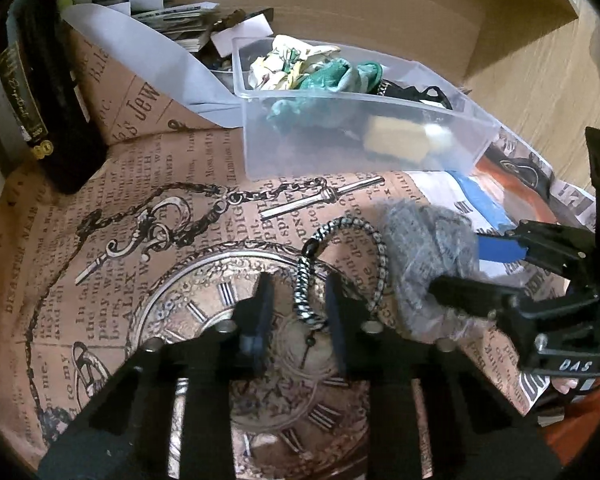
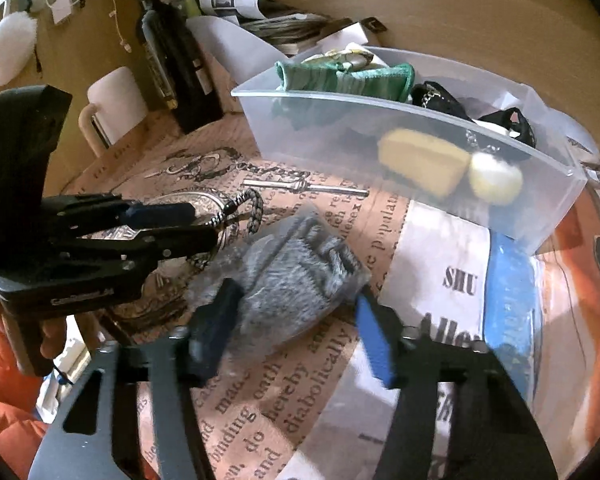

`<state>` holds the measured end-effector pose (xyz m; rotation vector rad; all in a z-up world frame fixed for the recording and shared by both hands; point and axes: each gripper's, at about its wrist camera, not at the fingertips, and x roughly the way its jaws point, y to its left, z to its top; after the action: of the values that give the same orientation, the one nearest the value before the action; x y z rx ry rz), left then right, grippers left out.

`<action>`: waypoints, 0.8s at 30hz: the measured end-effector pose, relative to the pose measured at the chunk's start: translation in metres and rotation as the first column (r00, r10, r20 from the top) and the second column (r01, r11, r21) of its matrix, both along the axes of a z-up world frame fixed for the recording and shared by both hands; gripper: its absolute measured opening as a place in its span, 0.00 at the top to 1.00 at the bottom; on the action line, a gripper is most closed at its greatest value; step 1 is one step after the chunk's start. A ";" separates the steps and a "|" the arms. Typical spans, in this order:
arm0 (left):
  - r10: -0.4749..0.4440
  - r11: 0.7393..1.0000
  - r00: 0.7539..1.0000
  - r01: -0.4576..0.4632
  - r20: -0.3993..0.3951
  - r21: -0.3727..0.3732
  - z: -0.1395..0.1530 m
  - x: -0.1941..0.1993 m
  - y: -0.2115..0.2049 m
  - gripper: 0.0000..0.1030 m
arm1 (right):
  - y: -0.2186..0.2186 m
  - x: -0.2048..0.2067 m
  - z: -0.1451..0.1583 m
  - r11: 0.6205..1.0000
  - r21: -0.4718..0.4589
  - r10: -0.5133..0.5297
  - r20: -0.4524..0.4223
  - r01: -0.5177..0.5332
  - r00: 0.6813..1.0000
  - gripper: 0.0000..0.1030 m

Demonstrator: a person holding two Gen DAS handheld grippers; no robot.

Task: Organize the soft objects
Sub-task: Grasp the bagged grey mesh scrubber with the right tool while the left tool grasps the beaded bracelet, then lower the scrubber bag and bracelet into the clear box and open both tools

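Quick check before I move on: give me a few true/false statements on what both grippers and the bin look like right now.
1. The left gripper straddles the black-and-white braided cord loop, jaws apart. True.
2. The right gripper is shut on the cord. False: its jaws stand open around the grey fuzzy cloth in clear wrap.
3. The clear plastic bin holds a yellow sponge. True.
4. The bin is empty of fabric. False: green cloth lies inside.
5. A dark bottle stands upright behind the bin. True.
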<state>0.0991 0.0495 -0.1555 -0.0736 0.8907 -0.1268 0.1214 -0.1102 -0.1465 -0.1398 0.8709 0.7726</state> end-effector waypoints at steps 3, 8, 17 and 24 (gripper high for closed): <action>0.013 1.000 1.000 -0.013 0.003 0.002 0.002 0.000 0.003 0.91 | -0.004 0.000 0.005 1.000 0.012 -0.027 0.021 0.027 0.999 0.67; 0.017 1.000 0.999 -0.017 0.042 -0.001 0.014 -0.005 0.005 0.93 | -0.014 0.001 0.016 0.997 0.030 -0.068 0.060 0.066 0.996 0.77; 0.001 1.000 0.987 0.000 0.158 -0.009 0.053 -0.004 -0.003 0.93 | -0.034 0.005 0.042 0.987 0.082 -0.145 0.144 0.135 0.979 0.79; -0.011 1.000 0.968 0.017 0.249 -0.021 0.084 0.010 -0.015 0.93 | -0.053 0.010 0.070 0.975 0.136 -0.203 0.228 0.176 0.952 0.79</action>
<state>0.1095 0.0350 -0.0718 -0.0713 0.6389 -0.1561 0.1313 -0.1627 -0.0766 -0.0455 0.5977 0.6085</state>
